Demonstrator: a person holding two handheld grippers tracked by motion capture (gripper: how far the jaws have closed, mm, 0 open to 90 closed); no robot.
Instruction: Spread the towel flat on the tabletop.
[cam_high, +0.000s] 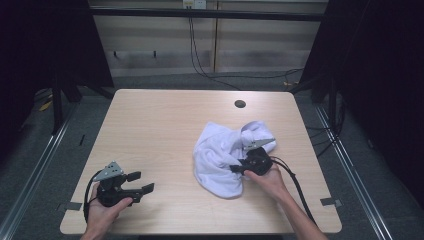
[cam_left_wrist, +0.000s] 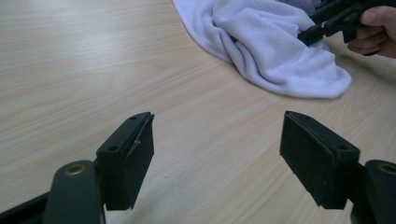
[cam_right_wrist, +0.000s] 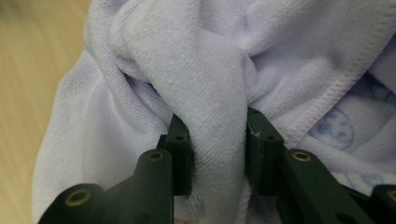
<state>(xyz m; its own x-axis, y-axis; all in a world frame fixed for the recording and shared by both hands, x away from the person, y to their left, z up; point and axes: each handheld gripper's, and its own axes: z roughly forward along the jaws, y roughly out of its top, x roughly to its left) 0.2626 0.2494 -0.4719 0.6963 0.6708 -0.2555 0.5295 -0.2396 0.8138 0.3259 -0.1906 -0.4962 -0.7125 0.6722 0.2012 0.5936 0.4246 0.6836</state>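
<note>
A crumpled white towel (cam_high: 220, 157) lies on the right half of the wooden table (cam_high: 165, 130). My right gripper (cam_high: 239, 167) is shut on a thick fold of the towel (cam_right_wrist: 210, 93); in the right gripper view the cloth bulges up between the two jaws, and a stitched hem and a faint blue print show at the right. My left gripper (cam_high: 141, 182) rests open near the table's front left corner, held in a hand, with bare wood between its jaws (cam_left_wrist: 217, 149). From there the towel (cam_left_wrist: 275, 51) lies ahead and to the right, with the right gripper (cam_left_wrist: 310, 35) at its far side.
A round cable hole (cam_high: 240, 104) sits near the table's far edge. Black curtains hang at both sides, and cables run across the floor behind the table. Pieces of tape (cam_high: 330, 201) mark the front corners.
</note>
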